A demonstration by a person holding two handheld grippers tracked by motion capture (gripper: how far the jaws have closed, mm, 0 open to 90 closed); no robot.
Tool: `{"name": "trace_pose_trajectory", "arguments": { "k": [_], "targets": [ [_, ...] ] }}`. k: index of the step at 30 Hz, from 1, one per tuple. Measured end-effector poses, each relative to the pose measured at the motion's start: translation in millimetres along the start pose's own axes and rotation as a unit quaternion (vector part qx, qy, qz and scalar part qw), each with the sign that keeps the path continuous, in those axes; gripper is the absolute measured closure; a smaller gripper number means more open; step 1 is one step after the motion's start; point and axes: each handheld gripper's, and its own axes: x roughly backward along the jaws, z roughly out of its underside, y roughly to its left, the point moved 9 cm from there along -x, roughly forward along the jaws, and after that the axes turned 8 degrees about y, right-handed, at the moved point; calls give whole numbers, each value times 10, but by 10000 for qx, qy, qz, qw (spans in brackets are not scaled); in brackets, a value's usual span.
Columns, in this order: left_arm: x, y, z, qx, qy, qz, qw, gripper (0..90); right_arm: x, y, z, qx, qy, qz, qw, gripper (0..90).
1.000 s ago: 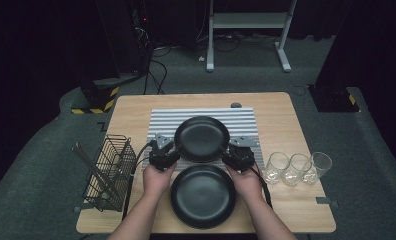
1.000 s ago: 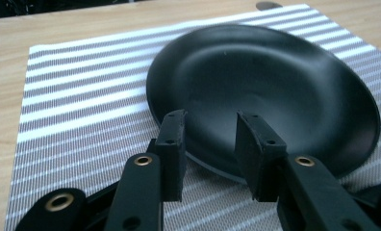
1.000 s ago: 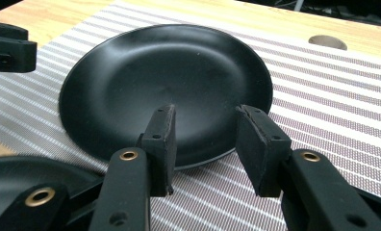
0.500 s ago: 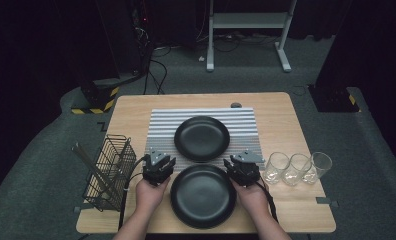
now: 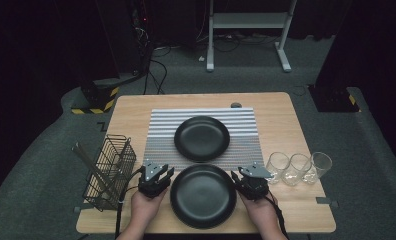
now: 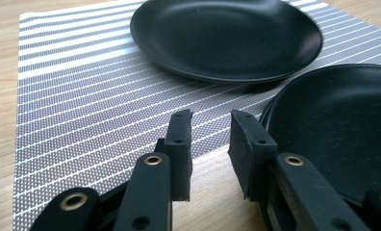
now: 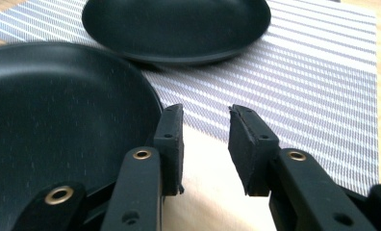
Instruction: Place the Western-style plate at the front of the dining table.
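Left gripper [image 5: 162,172] and right gripper [image 5: 242,176] sit low over the pale wooden table [image 5: 281,125], one at each side of the near round black plate [image 5: 203,195]. Both have their jaws parted with nothing between the pads; both pairs have just opened a little wider. In the left gripper view the left gripper [image 6: 209,134] has its right-hand pad just beside the near plate's rim [image 6: 337,134], though I cannot tell whether it touches. In the right gripper view the right gripper [image 7: 205,130] has its left-hand pad right against the rim of that plate [image 7: 58,125] in the same way.

On the table, the grey striped cloth placemat [image 5: 163,135] lies in the middle, its near edge under the near plate's far rim. A second round black plate [image 5: 201,138] rests on the mat, just beyond the first. The black wire basket [image 5: 111,170] stands at the left edge. Three clear drinking glasses [image 5: 298,167] stand in a row at the right, close together.
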Motion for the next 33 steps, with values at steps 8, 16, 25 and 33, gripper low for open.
{"name": "trace_pose_trajectory", "arguments": {
  "k": [8,16,25,33],
  "targets": [
    [136,-68,2,-104,-268,288,9992,648,49,-87,205,-188,145,221,9995,629],
    [249,-42,70,-80,-362,409,9985,603,88,-98,324,-247,205,192,9993,629],
    [380,-93,14,-362,-611,286,9971,514,2,-95,437,-113,420,156,9989,580],
    [431,-124,-11,-303,-659,451,9963,472,-30,-134,467,-96,512,231,9984,546]
  ]
}}
